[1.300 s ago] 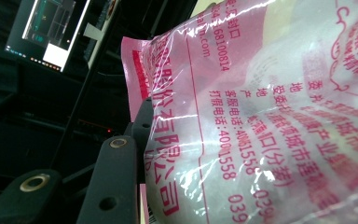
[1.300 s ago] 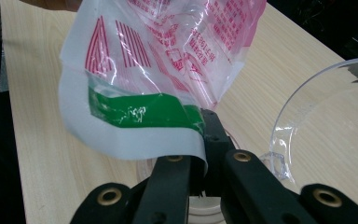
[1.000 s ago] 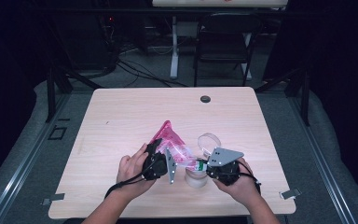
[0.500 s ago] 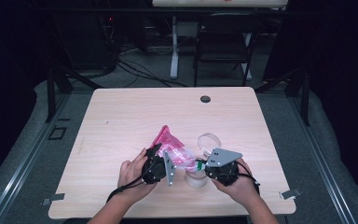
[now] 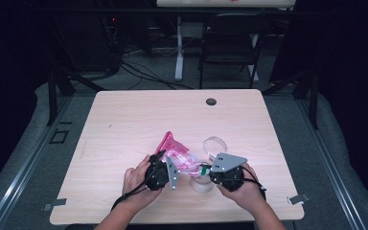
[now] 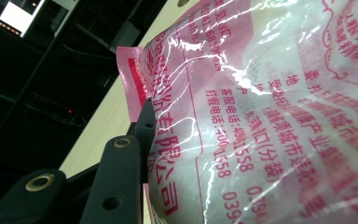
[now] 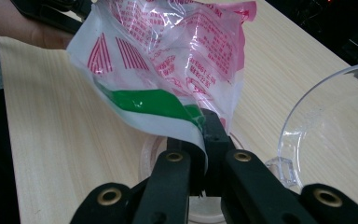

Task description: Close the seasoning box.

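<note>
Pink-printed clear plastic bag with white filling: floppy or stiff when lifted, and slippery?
The pink-printed clear plastic bag is probably floppy: its film creases and sags between the left gripper and the right gripper. It is likely slippery, since the film is glossy with glare. The white filling bulges the film in the left gripper view, so weight may shift.

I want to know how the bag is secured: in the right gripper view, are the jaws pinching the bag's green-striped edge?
Yes, the right gripper has its jaws closed on the green-striped edge of the bag.

The pink bag (image 5: 175, 152) has sunk lower and bunched up toward the left gripper (image 5: 159, 168).
</note>
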### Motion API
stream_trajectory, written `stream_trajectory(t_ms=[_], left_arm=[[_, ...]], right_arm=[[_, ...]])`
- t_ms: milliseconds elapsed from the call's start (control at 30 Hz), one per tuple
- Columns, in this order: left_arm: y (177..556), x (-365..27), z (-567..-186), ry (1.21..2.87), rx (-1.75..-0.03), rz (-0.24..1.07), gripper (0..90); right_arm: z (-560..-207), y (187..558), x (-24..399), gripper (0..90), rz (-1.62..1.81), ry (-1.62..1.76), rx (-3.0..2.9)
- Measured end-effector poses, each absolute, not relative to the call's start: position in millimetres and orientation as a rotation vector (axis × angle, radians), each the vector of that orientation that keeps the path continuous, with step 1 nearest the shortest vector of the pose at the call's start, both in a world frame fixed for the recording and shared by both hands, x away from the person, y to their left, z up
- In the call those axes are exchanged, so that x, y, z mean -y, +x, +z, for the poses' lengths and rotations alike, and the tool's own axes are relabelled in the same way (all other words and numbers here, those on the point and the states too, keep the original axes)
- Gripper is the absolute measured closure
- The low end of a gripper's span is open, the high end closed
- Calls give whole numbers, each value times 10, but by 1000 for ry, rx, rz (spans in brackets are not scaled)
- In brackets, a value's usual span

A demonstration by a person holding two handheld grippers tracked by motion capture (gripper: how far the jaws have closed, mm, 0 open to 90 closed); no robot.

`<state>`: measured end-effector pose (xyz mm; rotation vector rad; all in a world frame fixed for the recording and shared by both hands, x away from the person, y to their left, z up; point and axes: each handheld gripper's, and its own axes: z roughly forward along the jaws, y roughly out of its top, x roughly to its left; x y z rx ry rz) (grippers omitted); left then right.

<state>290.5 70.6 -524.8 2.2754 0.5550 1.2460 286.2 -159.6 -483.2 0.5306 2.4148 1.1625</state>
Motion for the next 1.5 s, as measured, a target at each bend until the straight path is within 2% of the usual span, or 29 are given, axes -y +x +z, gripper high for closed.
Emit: stream_trajectory(t_ms=[300,500,733,1100,1400,1500], left_arm=[[2960,-779,-5394,2259,-660,1074,625],[2964,-787,-5478,2261,-700,1011,625],[3004,-824,-5559,2268,-734,880,597],[2951,-859,-5622,2284,-685,802,435],[2842,-917,-5589,2274,-690,746,407],[2838,-935,-5597,2261,-704,720,426]], right_arm=[[-4838,2845,1480,900,1135,510,-2394],[-4839,2854,1433,900,1139,501,-2392],[-4837,2875,1378,900,1138,483,-2399],[-4818,2884,1305,900,1107,452,-2405],[-4802,2917,1230,900,1124,433,-2408],[-4801,2931,1201,900,1128,424,-2419]])
